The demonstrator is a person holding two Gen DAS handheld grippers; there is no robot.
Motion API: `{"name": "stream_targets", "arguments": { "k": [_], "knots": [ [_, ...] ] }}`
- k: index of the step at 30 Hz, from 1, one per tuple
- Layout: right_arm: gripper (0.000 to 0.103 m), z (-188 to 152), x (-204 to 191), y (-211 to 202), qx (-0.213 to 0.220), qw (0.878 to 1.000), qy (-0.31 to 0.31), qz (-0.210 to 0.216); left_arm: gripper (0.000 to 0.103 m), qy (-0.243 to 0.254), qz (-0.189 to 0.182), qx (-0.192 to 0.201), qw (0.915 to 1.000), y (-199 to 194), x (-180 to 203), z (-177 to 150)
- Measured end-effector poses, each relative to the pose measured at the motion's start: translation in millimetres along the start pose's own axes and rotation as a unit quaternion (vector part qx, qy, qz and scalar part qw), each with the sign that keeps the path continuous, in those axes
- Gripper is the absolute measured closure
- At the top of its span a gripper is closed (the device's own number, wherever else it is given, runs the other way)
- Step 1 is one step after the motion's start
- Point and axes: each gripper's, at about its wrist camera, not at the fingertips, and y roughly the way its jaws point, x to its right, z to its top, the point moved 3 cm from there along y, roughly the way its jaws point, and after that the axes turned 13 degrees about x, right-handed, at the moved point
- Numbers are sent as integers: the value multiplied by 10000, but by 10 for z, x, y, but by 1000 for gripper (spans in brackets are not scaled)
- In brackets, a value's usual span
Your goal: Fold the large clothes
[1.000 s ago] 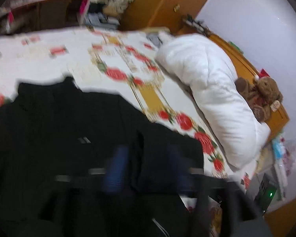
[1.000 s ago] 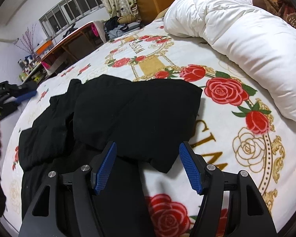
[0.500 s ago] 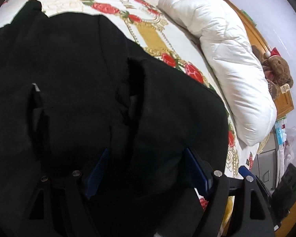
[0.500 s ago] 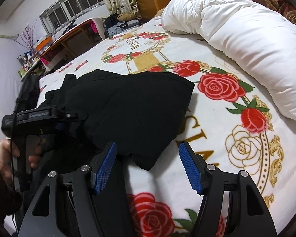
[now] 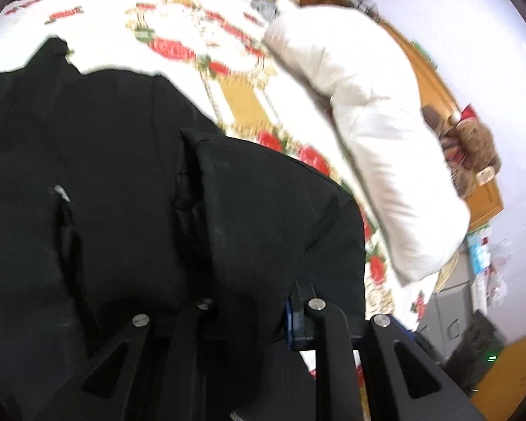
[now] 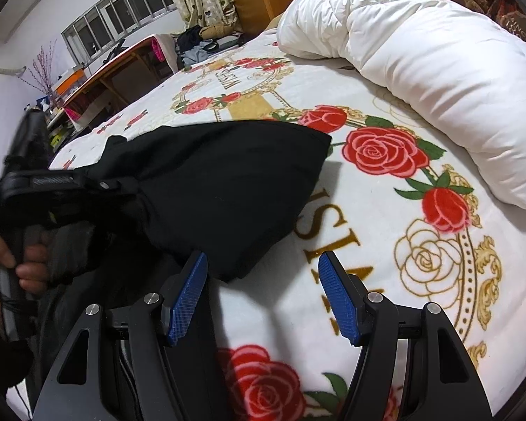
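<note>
Mostly the left wrist view is filled by the black jacket, so much of the left gripper is buried: black cloth bulges between its fingers, only a sliver of blue pad shows on one side, and the other pad is hidden. From the right wrist view the left gripper is clamped on a bunched fold of the jacket, lifting that fold off the bed; the person's left hand on its handle is cut off by the frame edge. The picture from the left wrist is motion-blurred, so the jacket's seams and a small pale mark are hard to read.

The right gripper hangs wide apart, holding nothing, just past the jacket's lower corner, above the rose-patterned blanket. Beyond the jacket's far edge the blanket lies bare as far as the white duvet rolled along the bed's far side. A teddy bear sits behind the duvet against the wooden headboard. Past the jacket's collar end, off the bed, stands a desk under the window.
</note>
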Motion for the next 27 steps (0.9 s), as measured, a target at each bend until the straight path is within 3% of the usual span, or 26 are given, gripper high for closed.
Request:
{"name": "stream_targets", "arguments": {
  "k": [7, 13, 20, 27],
  "knots": [
    [37, 110, -209, 9, 70, 9999, -105, 31, 84, 39, -6, 625, 9980, -652, 8, 326],
    [37, 205, -509, 99, 92, 9994, -276, 211, 84, 64, 270, 949, 9951, -1033, -244, 515],
    [37, 273, -773, 200, 121, 9985, -311, 439, 84, -102, 640, 1118, 9916, -1478, -813, 420],
    [37, 262, -947, 282, 117, 9974, -416, 575, 83, -252, 1125, 1021, 9881, -1581, -1266, 190]
  ]
}}
